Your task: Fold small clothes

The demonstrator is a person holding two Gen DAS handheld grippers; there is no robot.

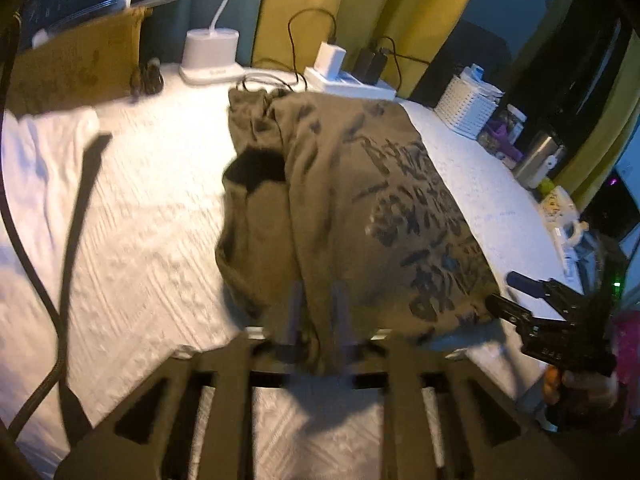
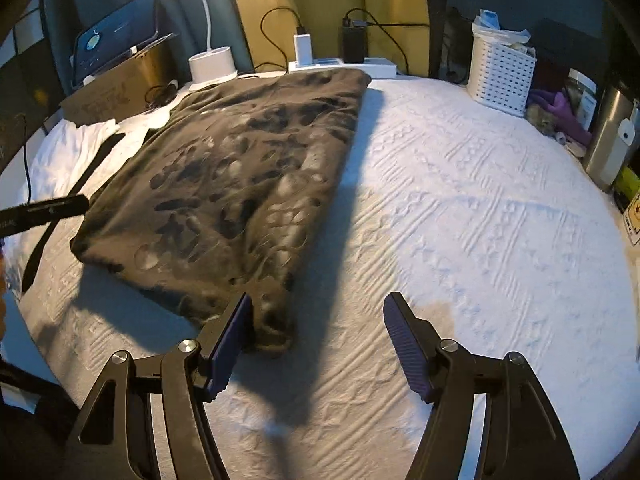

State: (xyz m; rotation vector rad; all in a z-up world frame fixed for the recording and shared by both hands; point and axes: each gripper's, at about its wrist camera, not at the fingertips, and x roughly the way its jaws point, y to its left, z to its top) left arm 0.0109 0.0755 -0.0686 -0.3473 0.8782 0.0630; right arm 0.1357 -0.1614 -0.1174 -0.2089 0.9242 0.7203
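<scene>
Far to the left of the left tool, a white garment lies flat on the white textured worktop, and beyond it a brown cardboard box carries dark printing too blurred to read. Ahead of that tool stands a white lamp base with a small grey word on its foot, also unreadable. The left tool's two fingers stand close together, pinching a fold of the olive printed shirt, which lies just in front of it; the shirt's dark graphic lettering cannot be made out. Behind the shirt sit a white charger and a black power bank with cables. The right tool is spread wide and holds nothing; its left finger touches the shirt's near corner, its right finger lies over bare cloth. Farther right stand a white perforated basket and a steel canister.
</scene>
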